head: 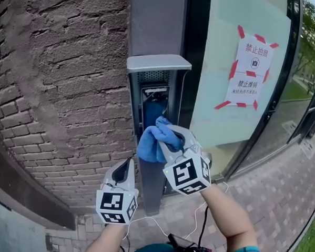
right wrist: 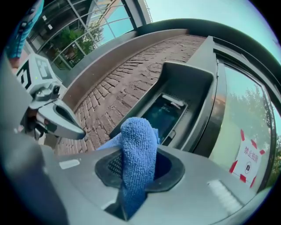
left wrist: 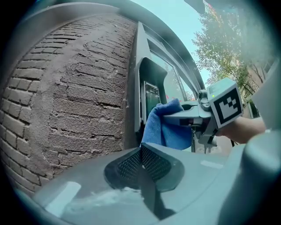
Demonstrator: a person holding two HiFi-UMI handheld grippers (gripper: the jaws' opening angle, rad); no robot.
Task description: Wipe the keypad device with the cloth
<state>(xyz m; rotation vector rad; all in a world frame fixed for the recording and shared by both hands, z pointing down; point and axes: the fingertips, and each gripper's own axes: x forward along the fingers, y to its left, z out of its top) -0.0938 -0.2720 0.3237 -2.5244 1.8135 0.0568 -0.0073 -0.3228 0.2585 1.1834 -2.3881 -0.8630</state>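
Under a grey metal hood, on a grey post set between wall and glazing, the keypad device sits recessed with its dark screen facing out. A blue cloth hangs bunched in front of the device's lower part; whether it presses on the face or stands just off it cannot be told. The right tool has its jaws closed on a fold of this cloth, which rises as a thick roll between the black pads and spills over their tips in the right gripper view. To the left of the post runs a rough brick wall; to the right stands a glass front in dark frames, bearing a white paper notice fixed at its corners with red tape. Brick paving lies below. The right forearm reaches up and leftward, the tool tilted toward the device with its marker cube turned to the head camera. The left tool is lower and just left of the post, pointing up, its jaws pressed together with nothing between them, clear of cloth and device.
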